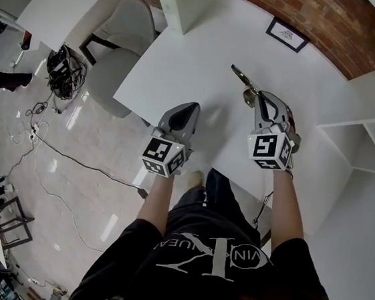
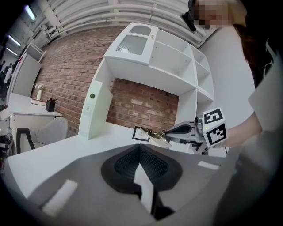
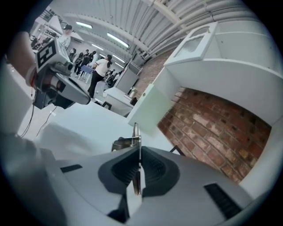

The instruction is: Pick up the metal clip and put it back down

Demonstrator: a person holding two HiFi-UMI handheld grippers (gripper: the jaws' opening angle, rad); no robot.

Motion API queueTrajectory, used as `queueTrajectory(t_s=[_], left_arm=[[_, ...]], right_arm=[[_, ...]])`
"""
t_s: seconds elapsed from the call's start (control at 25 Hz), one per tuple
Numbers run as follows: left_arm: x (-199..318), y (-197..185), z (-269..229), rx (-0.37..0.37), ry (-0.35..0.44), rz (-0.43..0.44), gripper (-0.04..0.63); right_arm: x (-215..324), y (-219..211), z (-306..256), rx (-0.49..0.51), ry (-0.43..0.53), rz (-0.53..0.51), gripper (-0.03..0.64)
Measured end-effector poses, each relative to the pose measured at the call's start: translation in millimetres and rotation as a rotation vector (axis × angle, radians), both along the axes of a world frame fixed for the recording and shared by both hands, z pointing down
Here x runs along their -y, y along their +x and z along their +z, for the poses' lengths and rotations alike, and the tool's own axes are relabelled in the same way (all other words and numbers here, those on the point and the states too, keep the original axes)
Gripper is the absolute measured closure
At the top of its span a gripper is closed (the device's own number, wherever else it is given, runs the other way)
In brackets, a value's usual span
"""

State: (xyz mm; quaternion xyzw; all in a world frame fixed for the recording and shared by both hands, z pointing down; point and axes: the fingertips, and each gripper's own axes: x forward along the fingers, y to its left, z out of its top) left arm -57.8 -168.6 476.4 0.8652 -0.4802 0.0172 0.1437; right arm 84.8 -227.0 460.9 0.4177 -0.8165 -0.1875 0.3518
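The metal clip (image 1: 241,79) is a thin silvery piece that sticks out past my right gripper (image 1: 253,101), which is shut on it above the white table (image 1: 185,51). In the right gripper view the clip (image 3: 134,137) stands edge-on, pinched between the dark ribbed pads (image 3: 152,170). The left gripper view shows the same clip (image 2: 154,134) at the tip of the right gripper (image 2: 170,132), raised off the tabletop. My left gripper (image 1: 188,110) hovers to the left near the table's front edge, its jaws together with nothing in them (image 2: 140,152).
A black-framed card (image 1: 287,35) lies at the table's far side, and a tall white box (image 1: 184,1) stands at the back. White shelves (image 1: 370,140) flank the right. A grey chair (image 1: 123,38) and floor cables (image 1: 62,71) sit to the left.
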Motion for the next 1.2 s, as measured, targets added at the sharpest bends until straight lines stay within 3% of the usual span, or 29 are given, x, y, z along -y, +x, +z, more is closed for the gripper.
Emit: queueTrajectory(t_s=[1.2], left_arm=[[-6,-24,-67,-0.008,0.129,-0.018,0.589]], right_arm=[[-31,16,-81,0.286,0.084,0.120,0.600]])
